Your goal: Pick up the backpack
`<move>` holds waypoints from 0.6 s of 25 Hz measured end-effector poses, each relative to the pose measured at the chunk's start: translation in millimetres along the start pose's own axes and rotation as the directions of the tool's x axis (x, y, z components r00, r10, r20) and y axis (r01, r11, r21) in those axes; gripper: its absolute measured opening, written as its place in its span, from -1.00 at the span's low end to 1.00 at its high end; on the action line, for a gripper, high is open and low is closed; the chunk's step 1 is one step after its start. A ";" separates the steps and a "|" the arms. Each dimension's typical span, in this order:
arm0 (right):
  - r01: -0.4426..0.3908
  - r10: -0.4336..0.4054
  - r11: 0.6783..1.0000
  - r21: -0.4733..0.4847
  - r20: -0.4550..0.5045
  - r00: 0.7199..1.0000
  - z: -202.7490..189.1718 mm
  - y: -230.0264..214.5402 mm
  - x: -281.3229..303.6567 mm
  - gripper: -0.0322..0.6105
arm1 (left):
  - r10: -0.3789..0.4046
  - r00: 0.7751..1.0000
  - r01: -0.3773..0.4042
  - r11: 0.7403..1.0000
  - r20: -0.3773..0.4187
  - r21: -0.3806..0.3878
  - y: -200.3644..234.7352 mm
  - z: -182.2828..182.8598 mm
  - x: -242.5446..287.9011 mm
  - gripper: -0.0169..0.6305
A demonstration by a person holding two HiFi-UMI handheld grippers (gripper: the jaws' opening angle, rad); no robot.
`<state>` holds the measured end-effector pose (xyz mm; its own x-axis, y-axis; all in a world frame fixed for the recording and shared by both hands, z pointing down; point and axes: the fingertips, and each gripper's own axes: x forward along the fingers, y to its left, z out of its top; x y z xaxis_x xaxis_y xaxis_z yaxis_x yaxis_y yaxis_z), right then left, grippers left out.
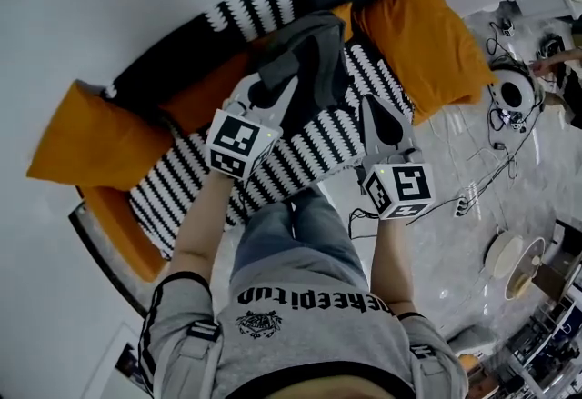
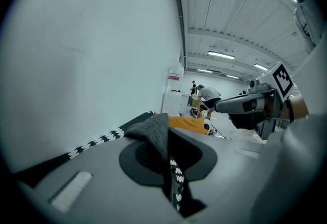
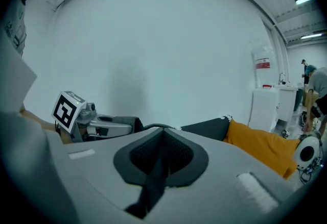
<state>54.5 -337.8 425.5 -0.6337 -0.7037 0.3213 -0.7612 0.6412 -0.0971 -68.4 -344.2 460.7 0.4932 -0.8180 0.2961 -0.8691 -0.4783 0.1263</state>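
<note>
The left gripper [image 1: 271,90] pinched a fold of the grey backpack [image 1: 309,56] over the sofa [image 1: 300,161]. The right gripper [image 1: 377,115] was closed on a thin dark strap [image 3: 153,177]. Both holds looked slight, so the backpack's weight could pull the fabric free and drop it.

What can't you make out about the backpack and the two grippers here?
Grey fabric backpack: head view, its near end hidden by the left gripper; left gripper view shows only a pinched fold.
Right gripper: jaws together in its view; whether they pinch a strap is unclear.
Its straps: too small to tell apart, head view.
</note>
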 end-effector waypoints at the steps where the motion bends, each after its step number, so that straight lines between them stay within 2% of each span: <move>1: 0.002 -0.002 1.000 -0.002 0.009 1.000 3.9 0.1 -2.4 -0.89 | -0.003 1.000 0.003 1.000 0.003 0.003 -4.4 3.6 -1.1 -0.80; 9: 0.004 -0.002 1.000 -0.022 0.083 0.997 31.2 9.9 -23.5 -0.89 | 0.012 1.000 -0.013 0.998 0.027 0.057 -28.7 31.6 -25.3 -0.80; 15: -0.030 0.035 0.999 -0.046 0.130 0.991 52.0 24.1 -28.3 -0.89 | 0.111 0.991 -0.113 0.993 0.077 0.018 -12.7 53.0 -62.9 -0.80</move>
<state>47.0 -318.4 365.1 -0.6728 -0.7145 0.1920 -0.7351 0.6750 -0.0635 -86.4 -303.6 390.3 0.3952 -0.8880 0.2349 -0.9182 -0.3889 0.0748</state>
